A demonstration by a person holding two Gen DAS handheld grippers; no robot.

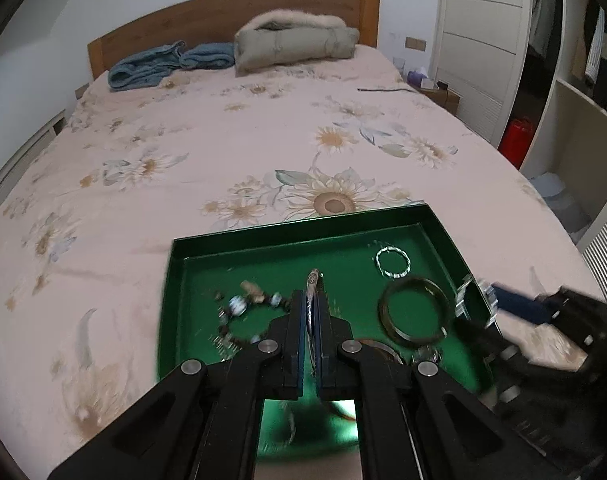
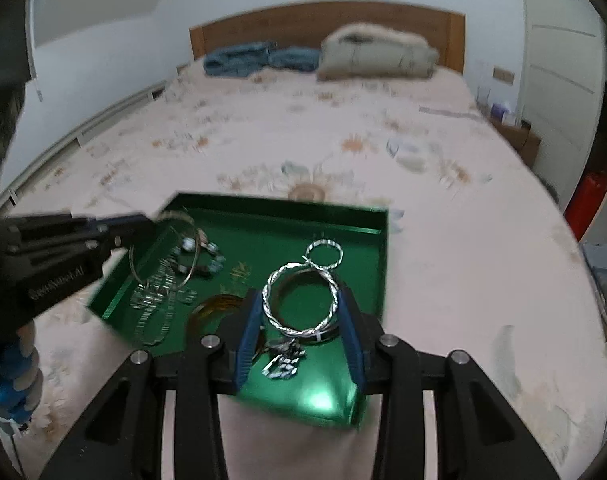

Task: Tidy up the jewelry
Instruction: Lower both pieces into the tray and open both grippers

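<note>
— Two grippers are working over one green tray point(image 1: 239, 250) that is sitting on the flowered bed point(image 1: 231, 136). What is the left gripper point(image 1: 312, 300) doing?

— Its blue-padded fingers are pinching down on a thin silver bangle point(image 1: 314, 280), which is standing edge-on between the pads. In the right wrist view the same bangle point(image 2: 165, 246) is hanging as a wide hoop from the left gripper point(image 2: 143, 226), up over the tray's left rim.

— And the right gripper point(image 2: 301, 320)?

— Its fingers are standing wide apart, and they are flanking a twisted silver hoop point(image 2: 299, 300). Whether the pads are touching it, nobody can tell. That hoop is lying over a darker bangle point(image 2: 327, 334) on the tray floor.

— What else is lying in the tray?

— A smaller twisted ring point(image 2: 325, 254) is sitting just beyond the big hoop, toward the far wall. A beaded bracelet point(image 1: 243, 312) is curling in the left half, and an amber bangle point(image 2: 215, 306) is resting near the right gripper's left finger. A blurred metal watch band point(image 2: 155, 312) is trailing over the near left corner, and a small sparkling piece point(image 2: 281, 364) is lying near the front edge.

— And up by the headboard point(image 1: 223, 20)?

— Blue folded clothes point(image 1: 163, 64) and a fur-trimmed beige coat point(image 1: 295, 40) are resting there, well apart from the tray.
</note>
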